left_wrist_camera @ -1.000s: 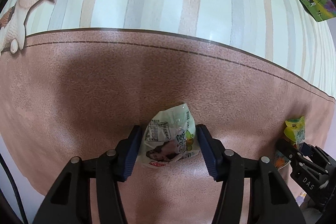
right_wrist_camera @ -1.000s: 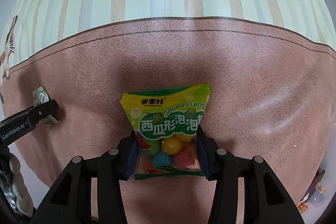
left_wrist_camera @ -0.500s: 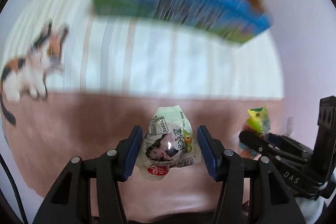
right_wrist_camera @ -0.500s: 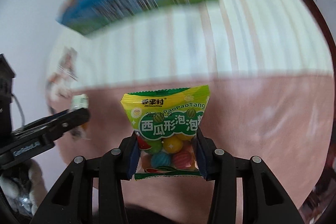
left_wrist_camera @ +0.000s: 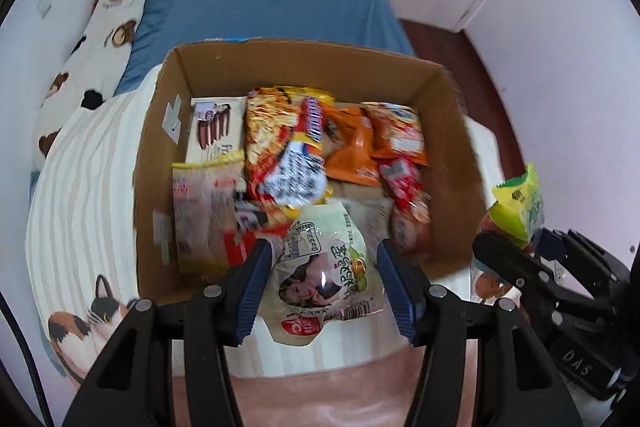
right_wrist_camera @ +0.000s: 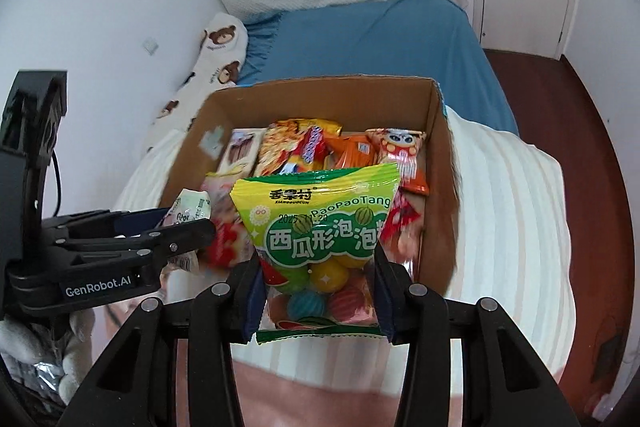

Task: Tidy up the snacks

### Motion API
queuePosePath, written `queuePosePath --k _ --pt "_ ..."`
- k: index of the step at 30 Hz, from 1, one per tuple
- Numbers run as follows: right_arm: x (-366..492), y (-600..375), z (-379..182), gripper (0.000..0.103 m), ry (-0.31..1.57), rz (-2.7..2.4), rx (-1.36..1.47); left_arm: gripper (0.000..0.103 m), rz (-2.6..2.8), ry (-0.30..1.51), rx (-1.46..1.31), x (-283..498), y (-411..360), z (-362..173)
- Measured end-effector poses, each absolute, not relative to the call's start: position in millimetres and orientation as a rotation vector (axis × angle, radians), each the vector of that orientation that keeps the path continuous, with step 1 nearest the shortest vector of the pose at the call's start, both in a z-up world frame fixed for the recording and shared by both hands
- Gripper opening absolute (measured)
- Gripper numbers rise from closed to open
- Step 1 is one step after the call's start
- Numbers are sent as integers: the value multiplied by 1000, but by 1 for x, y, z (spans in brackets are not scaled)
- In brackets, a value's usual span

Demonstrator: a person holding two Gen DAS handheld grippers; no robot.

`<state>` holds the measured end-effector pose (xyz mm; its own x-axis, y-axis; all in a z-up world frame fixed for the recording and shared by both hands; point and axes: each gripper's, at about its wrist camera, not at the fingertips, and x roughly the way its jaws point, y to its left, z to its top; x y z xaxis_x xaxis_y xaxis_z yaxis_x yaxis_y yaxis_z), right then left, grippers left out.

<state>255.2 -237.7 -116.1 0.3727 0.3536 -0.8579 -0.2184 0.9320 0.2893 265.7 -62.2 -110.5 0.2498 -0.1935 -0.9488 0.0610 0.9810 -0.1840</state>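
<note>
I am holding my left gripper [left_wrist_camera: 320, 283] closed on a crinkled white plastic snack pouch with a printed portrait [left_wrist_camera: 320, 275], carrying it above the near edge of the open brown cardboard box [left_wrist_camera: 452, 115] so it can drop in with the packets already heaped there. My right gripper [right_wrist_camera: 318, 291] is pinching a yellow-and-green bag of coloured gumballs [right_wrist_camera: 320, 223] by its lower sides, probably just short of the box's near wall, though motion blur makes that uncertain.
</note>
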Motion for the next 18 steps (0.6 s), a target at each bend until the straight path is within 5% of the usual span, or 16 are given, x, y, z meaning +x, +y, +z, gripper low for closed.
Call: queuePosePath --k 4,6,8,9,18 --pt "304 -231 -153 50 1212 361 180 52 -130 1372 -141 305 -54 -140" --pt "325 -231 -177 58 1280 366 215 55 -134 1397 -136 318 -53 -152" --pt "335 -229 -191 90 1305 366 216 72 -112 1413 -145 326 -50 -160" --pt "339 -230 -193 92 1305 351 206 78 -116 1422 -157 329 -48 -165" --pt "332 -235 -195 94 1319 245 83 81 -44 1346 -33 317 -51 -173"
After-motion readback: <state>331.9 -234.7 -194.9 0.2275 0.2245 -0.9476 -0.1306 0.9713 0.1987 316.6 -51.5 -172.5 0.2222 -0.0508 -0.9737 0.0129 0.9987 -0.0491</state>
